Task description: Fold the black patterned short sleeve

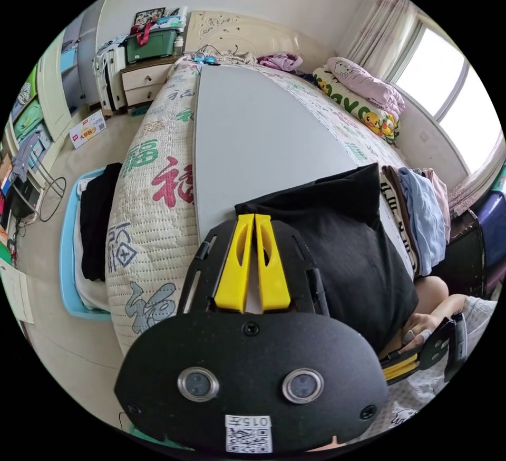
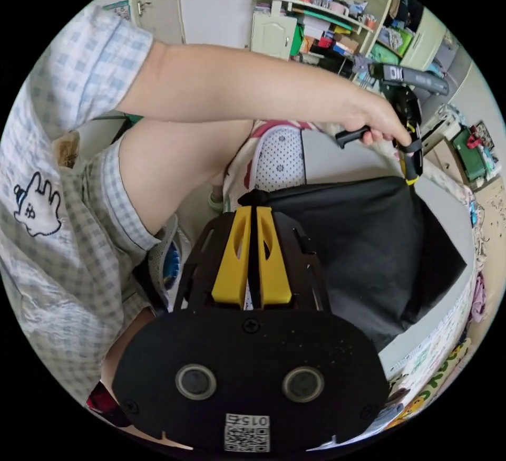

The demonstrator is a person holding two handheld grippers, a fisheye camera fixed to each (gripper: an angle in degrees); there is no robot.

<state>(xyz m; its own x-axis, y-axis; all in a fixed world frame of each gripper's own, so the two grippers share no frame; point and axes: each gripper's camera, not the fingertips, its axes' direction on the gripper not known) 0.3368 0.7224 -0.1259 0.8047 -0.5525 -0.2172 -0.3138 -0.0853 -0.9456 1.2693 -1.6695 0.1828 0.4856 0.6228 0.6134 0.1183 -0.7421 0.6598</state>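
Note:
The black short sleeve (image 1: 337,239) lies bunched on the grey board (image 1: 253,128) that tops the bed. In the left gripper view my left gripper (image 1: 254,217) has its yellow jaws pressed together on one corner of the cloth. The right gripper (image 1: 403,366) appears low at the right in a hand. In the right gripper view my right gripper (image 2: 253,209) pinches another corner of the same black garment (image 2: 369,250), its jaws closed on the fabric. Across the garment the left gripper (image 2: 408,176), held by a hand, grips the far corner.
A pile of folded clothes (image 1: 421,213) sits beside the garment on the bed. A quilted cover with printed characters (image 1: 153,176) hangs over the bed's side. A blue basket (image 1: 79,250) with dark clothes stands on the floor. Shelves (image 2: 327,12) line the far wall.

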